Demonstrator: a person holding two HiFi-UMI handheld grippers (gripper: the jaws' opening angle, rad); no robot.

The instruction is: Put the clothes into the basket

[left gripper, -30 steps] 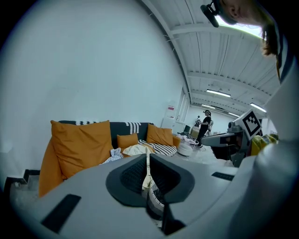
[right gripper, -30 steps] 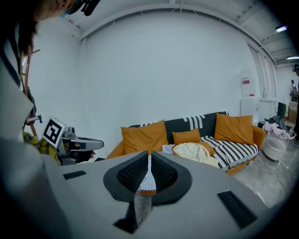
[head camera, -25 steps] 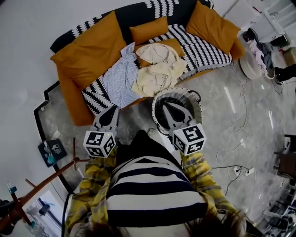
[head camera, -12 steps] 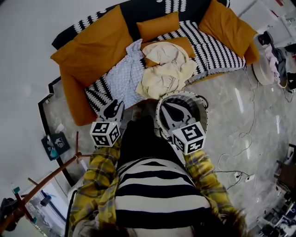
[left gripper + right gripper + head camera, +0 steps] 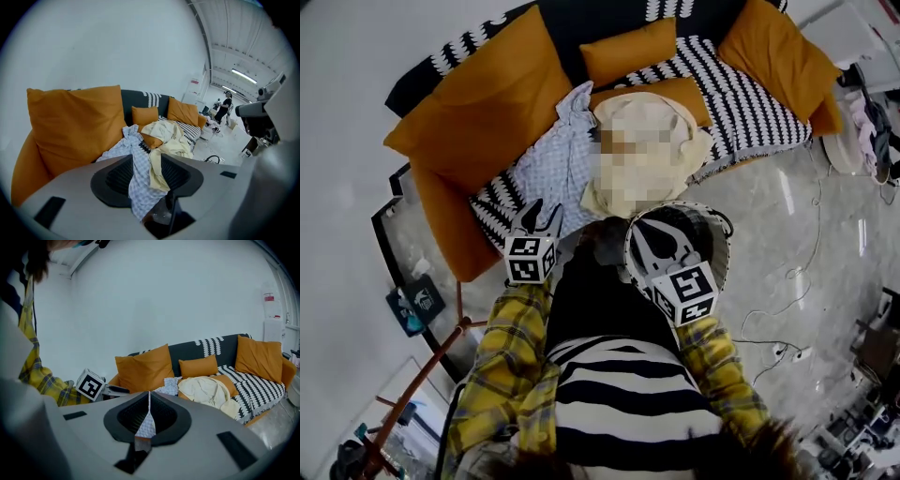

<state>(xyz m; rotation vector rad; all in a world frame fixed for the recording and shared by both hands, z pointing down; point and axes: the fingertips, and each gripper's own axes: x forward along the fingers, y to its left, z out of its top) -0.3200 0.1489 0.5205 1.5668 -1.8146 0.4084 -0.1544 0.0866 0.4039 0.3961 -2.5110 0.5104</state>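
Observation:
A blue-and-white checked garment (image 5: 548,173) (image 5: 136,164) lies over the sofa's seat, its hem hanging off the front edge. Beside it on the right is a crumpled cream garment (image 5: 689,150) (image 5: 206,390). The round white basket (image 5: 717,239) stands on the floor before the sofa. My left gripper (image 5: 541,212) (image 5: 146,161) hovers just short of the checked hem; its jaws are opening and nothing is between them. Over the basket, my right gripper (image 5: 656,242) (image 5: 149,397) is shut and holds nothing.
The sofa (image 5: 469,103) has orange cushions and a black-and-white patterned cover. A wooden pole stand (image 5: 412,380) rises at the lower left. A small dark case (image 5: 414,305) lies on the floor, and cables (image 5: 792,281) run right of the basket.
Both grippers have moved forward and down toward the sofa. The left one came up to the checked garment's hem and its jaws parted. The right one stayed over the basket.

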